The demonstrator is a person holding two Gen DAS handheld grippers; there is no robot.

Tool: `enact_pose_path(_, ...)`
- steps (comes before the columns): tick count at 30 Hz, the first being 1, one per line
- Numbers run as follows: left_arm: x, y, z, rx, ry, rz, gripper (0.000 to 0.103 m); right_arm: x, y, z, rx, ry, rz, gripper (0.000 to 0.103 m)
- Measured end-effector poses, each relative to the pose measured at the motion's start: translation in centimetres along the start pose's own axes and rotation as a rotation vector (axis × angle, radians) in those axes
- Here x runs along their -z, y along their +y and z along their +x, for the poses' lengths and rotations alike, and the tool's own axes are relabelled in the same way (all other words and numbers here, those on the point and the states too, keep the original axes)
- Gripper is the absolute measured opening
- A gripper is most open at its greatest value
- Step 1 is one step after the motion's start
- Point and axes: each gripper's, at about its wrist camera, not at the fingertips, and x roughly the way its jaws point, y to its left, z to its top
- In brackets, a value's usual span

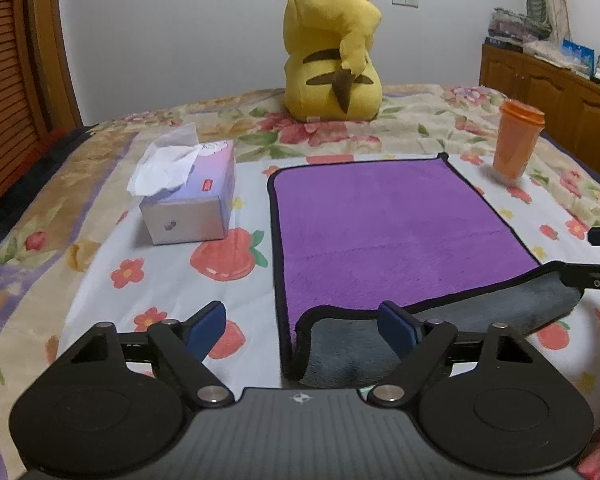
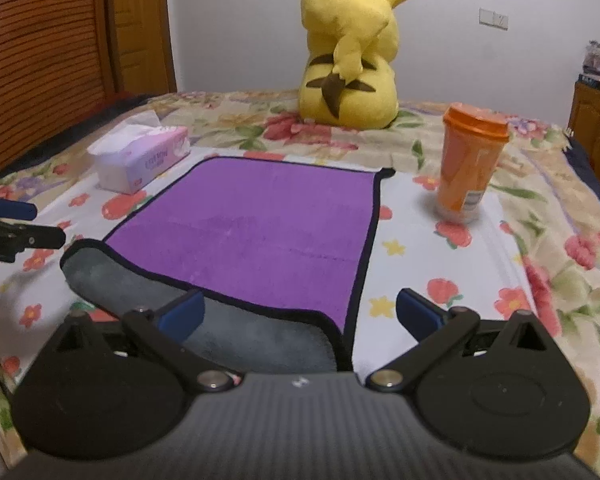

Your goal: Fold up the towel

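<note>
1. The purple towel [image 1: 384, 224] lies flat on the bed [image 1: 180, 280] near its front edge, its near hem curled over to show the grey underside.
2. Left claw [image 1: 304, 320]: fingers spread apart at the towel's near left corner.
3. Right claw [image 2: 300, 312]: fingers spread apart at the near right corner.
4. A tissue box [image 1: 188, 196] sits left of the towel, an orange cup [image 2: 468, 164] right.

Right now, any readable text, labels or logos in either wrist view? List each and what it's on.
Nothing reads cleanly.
Tissue box: purple lettering and a small red mark on the side, too blurred to read.
Cup: label near its base, too small to read.
Left claw body: a small white emblem, no letters.
Right claw body: a small white emblem, no letters.
Towel: no text.
</note>
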Motion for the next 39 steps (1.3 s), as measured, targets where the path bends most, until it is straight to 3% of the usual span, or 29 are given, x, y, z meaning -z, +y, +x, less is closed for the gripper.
enact_pose_path(1, 0.0, 0.1, 0.3, 0.002, 0.006, 0.002, 0.086, 0.0, -0.1, 0.4, -0.002, 0.012, -0.001, 0.088)
enact_pose_path(9, 0.1, 0.6, 2.6, 0.032, 0.07, -0.003, 0.08, 0.5, -1.1, 2.7, -0.017, 0.105, 0.034, 0.085)
enact_pose_path(13, 0.3, 0.9, 3.4, 0.064, 0.109, -0.028, 0.069, 0.8, -1.7, 3.8, -0.036, 0.164, 0.055, 0.076)
enact_pose_path(20, 0.5, 0.8, 4.4, 0.092, 0.143, -0.038, 0.063, 0.8, -2.7, 4.4, -0.087, 0.208, 0.094, 0.063)
enact_pose_path(23, 0.6, 0.8, 4.5, 0.115, 0.153, -0.047, 0.055, 0.7, -2.8, 4.6, -0.1, 0.218, 0.092, 0.061)
enact_pose_path(27, 0.7, 0.7, 4.4, 0.142, 0.16, -0.052, 0.038, 0.5, -3.0, 4.4, -0.104, 0.235, 0.093, 0.054)
enact_pose_path(39, 0.7, 0.4, 4.1, 0.148, 0.155, -0.05, 0.012, 0.0, -2.8, 3.8, -0.098, 0.258, 0.019, 0.021)
